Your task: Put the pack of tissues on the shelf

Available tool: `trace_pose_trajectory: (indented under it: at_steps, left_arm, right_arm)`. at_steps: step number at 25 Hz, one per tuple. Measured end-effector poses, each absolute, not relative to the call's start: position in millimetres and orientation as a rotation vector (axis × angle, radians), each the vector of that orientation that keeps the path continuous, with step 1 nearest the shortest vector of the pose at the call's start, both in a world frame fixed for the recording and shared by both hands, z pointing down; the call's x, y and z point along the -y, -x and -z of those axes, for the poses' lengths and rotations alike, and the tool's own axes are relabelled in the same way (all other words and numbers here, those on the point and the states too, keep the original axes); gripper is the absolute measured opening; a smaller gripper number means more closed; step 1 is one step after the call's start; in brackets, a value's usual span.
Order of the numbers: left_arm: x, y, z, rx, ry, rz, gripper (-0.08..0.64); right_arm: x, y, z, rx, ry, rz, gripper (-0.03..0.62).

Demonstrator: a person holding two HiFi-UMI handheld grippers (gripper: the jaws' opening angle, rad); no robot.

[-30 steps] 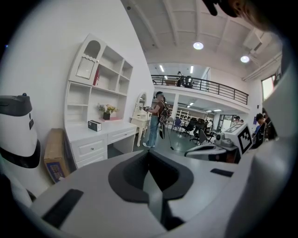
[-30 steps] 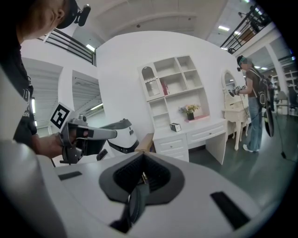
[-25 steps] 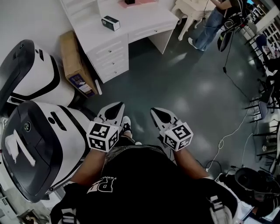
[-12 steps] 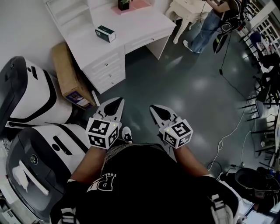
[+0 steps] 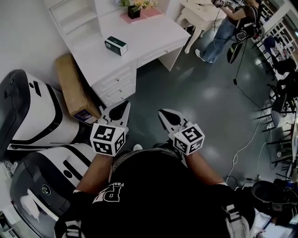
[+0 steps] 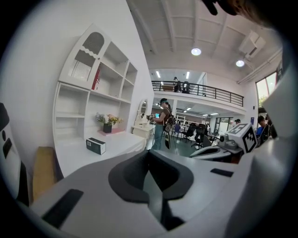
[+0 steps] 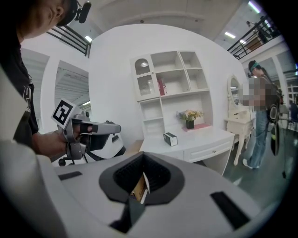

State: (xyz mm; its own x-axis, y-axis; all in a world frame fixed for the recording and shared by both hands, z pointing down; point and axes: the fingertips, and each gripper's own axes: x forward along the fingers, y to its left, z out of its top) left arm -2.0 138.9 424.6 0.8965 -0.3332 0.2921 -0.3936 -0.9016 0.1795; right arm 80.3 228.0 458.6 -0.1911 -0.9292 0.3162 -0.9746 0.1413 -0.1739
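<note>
The pack of tissues (image 5: 116,45), a dark green box with a white end, lies on the white desk (image 5: 153,35), well ahead of both grippers. It also shows in the left gripper view as the pack (image 6: 96,145) and in the right gripper view as the pack (image 7: 170,138). White shelf compartments (image 7: 170,79) rise behind the desk, some holding books. My left gripper (image 5: 120,110) and right gripper (image 5: 166,116) hang side by side over the floor, both shut and holding nothing. They stand short of the desk's drawers (image 5: 115,79).
A flower pot on a pink mat (image 5: 135,9) stands at the desk's back. A cardboard box (image 5: 74,90) leans beside the drawers. Large white and black machines (image 5: 32,111) crowd the left. A person (image 5: 228,23) stands by a small white table (image 5: 200,11). A cable (image 5: 242,144) trails on the floor at right.
The desk and tissue pack have come nearer as the person walks toward them. Both grippers have stayed shut and side by side, shifting slightly forward.
</note>
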Motion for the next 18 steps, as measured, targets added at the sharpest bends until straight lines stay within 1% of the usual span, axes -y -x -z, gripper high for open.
trace_pose_trajectory:
  at_steps: [10,18]
  left_arm:
    - [-114,-3,-439,0.539,-2.803,-0.427,0.014]
    - [-92,-17,-452,0.577,-2.772,-0.460,0.014]
  right_arm:
    - [-200,-90,-468,2.259,-1.916,-0.576,0.009]
    - [-171,-113,-477,2.284,-1.899,-0.593,0.009]
